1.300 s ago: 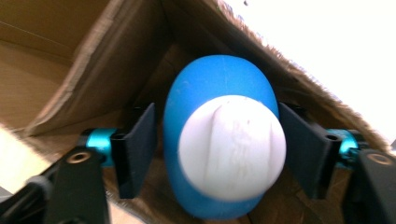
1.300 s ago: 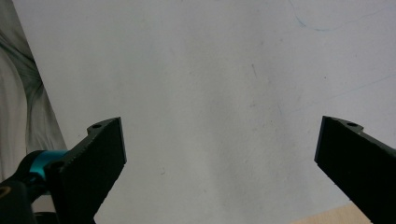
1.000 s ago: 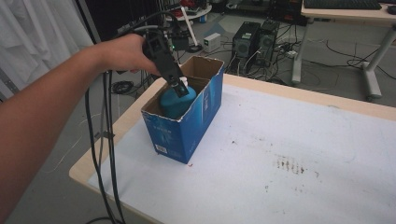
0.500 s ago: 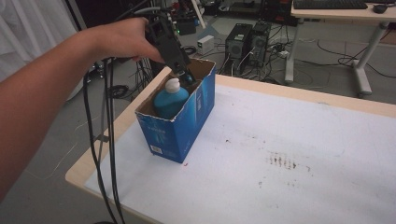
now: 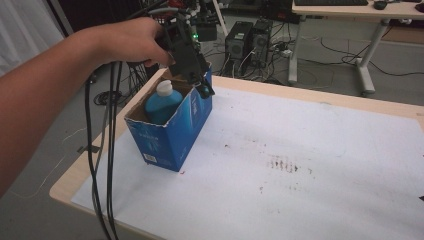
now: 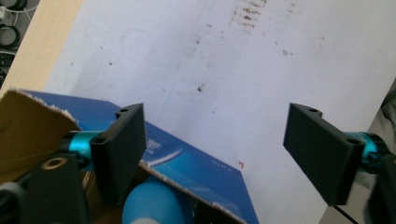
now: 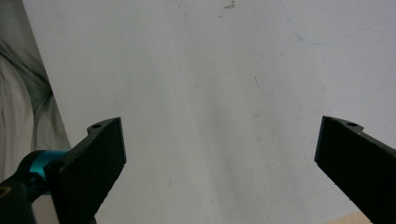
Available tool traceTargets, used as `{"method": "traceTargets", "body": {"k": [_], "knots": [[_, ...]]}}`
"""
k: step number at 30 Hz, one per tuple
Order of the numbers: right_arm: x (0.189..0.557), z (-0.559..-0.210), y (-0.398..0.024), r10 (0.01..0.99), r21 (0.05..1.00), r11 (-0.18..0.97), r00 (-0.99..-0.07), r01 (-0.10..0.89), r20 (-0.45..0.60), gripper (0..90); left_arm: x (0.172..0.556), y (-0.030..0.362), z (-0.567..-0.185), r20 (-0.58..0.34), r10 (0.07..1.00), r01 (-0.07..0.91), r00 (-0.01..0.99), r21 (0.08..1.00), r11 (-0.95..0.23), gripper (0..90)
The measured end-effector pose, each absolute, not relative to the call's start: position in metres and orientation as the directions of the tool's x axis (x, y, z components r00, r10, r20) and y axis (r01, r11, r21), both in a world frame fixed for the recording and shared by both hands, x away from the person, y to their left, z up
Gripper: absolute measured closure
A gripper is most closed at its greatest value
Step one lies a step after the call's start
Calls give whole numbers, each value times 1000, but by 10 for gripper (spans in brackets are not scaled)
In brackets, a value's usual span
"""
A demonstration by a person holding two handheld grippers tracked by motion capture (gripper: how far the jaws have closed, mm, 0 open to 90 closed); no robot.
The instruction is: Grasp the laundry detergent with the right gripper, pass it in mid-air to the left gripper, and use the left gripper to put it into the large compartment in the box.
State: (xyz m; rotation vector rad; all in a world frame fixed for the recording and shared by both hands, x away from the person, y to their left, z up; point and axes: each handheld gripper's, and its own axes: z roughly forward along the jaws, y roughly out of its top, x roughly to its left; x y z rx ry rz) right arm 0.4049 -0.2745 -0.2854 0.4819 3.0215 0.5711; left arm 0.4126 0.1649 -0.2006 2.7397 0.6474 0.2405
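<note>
Left gripper point(image 5: 202, 85): held in the person's left hand point(image 5: 132, 42), tilted down over the far rim of the blue box. Its jaws stand spread with nothing between the pads; they have just been opening. In the left gripper view the two black pads frame bare table cover, with the box's torn cardboard edge and the bottle's rounded blue shoulder point(image 6: 152, 203) sitting below and just inside the left pad. No contact between pads and bottle is visible.

Blue bottle point(image 5: 161, 102): upright inside the blue cardboard box point(image 5: 172, 132), white cap point(image 5: 164, 88) up, cap level with the box's open top. The bottle sits toward the far end of the box, just below and to the left of the gripper tips as seen from the high view.

Box: open-topped, brown inside, blue with white print outside, its top edge ragged. It stands on the white table cover point(image 5: 300, 190) near the table's left edge, at a slant to that edge.

Cables point(image 5: 102, 150): several dark leads hang from the left gripper and drop past the table's near left corner.

Right gripper point(image 7: 219, 154): jaws wide apart and empty, looking straight down on plain white cover; a fold of pale cloth point(image 7: 21, 107) shows at the left edge of that view.

Table cover: smudged with dark brownish specks and streaks point(image 5: 287, 164) right of the box. Bare wood edge point(image 5: 75, 175) shows around the cover.
</note>
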Motion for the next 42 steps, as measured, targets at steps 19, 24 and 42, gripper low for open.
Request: {"method": "traceTargets", "body": {"k": [19, 24, 42], "knots": [[400, -284, -271, 319, 385, 871, -947, 305, 29, 13, 415, 110, -206, 74, 332, 286, 940, 361, -888, 16], [399, -286, -269, 314, 381, 874, -949, 301, 29, 13, 416, 87, -210, 62, 302, 261, 951, 359, -896, 16], [396, -292, -267, 315, 370, 878, -949, 303, 27, 14, 424, 35, -247, 7, 224, 208, 975, 334, -919, 16]]}}
